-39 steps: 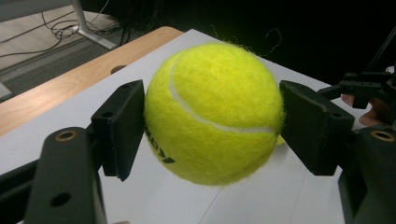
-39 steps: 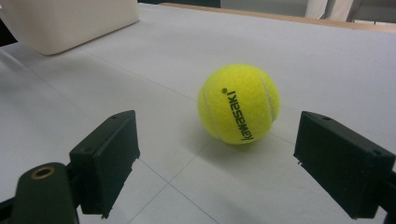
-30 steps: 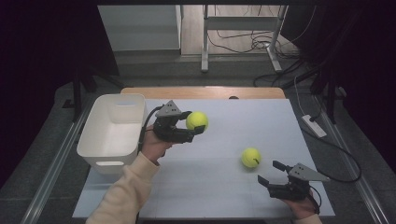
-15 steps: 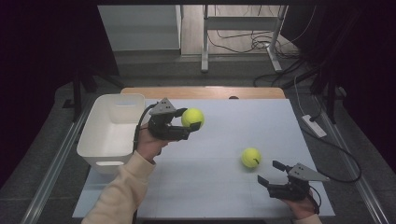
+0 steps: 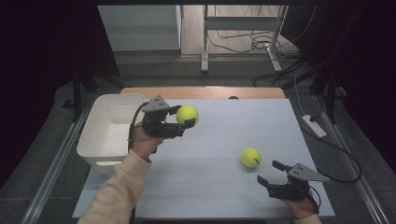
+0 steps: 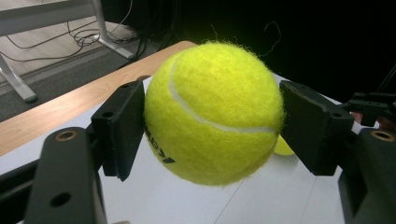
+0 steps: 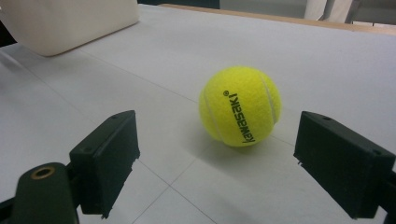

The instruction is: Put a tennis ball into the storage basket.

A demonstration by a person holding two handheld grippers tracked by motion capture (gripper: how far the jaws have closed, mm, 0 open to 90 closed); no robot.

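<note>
One tennis ball [image 6: 212,112] is pinched between the jaws of my left gripper [image 5: 180,119], held above the tabletop [image 5: 224,186] just beside the white bin [image 5: 100,140]. I judge it is bound for that bin and not yet dropped. The second ball [image 7: 240,106] lies on the tabletop ahead of my right gripper [image 5: 276,177], whose jaws are spread wide, not touching it. That pickup remains.

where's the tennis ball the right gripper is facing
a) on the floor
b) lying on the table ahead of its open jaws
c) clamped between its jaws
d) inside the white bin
b: the tennis ball rests on the table ahead of the right gripper, whose jaws stand wide apart and clear of it.
</note>
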